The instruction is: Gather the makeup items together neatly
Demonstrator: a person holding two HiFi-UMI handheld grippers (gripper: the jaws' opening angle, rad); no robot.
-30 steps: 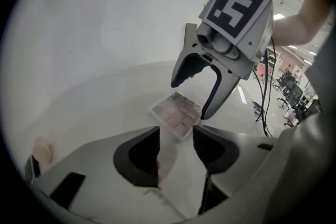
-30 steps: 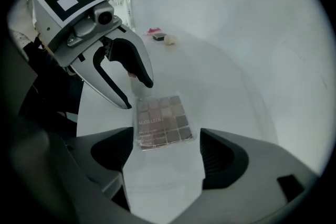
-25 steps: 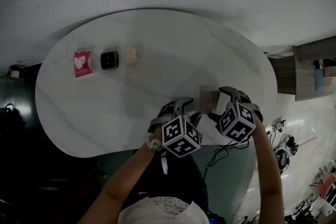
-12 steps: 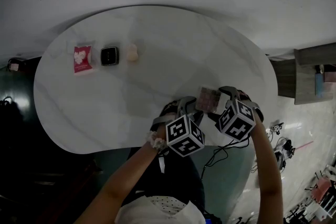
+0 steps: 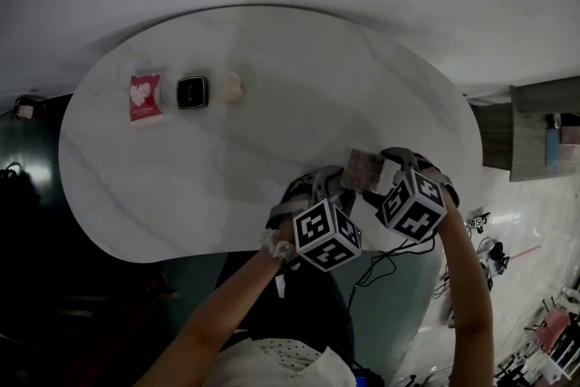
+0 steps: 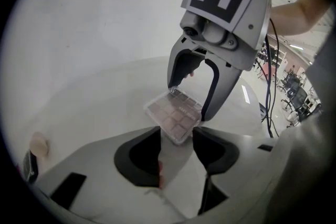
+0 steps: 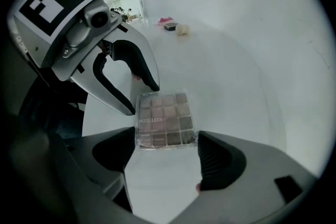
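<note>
A clear eyeshadow palette (image 5: 364,169) lies flat near the table's front edge, between my two grippers. In the right gripper view the palette (image 7: 165,120) has its near edge between the wide jaws of my right gripper (image 7: 167,139). Those jaws have just been closing a little, and their pads stand close to its sides without pressing. My left gripper (image 6: 176,139) is open, with one corner of the palette (image 6: 174,114) between its tips. Far left on the table a red packet (image 5: 143,95), a black compact (image 5: 191,91) and a beige sponge (image 5: 234,88) sit in a row.
The white oval table (image 5: 272,131) ends just below the grippers, with dark floor and cables beyond its edge. The two grippers face each other closely: right gripper (image 6: 190,99), left gripper (image 7: 140,97). A dark cabinet (image 5: 530,131) stands at the right.
</note>
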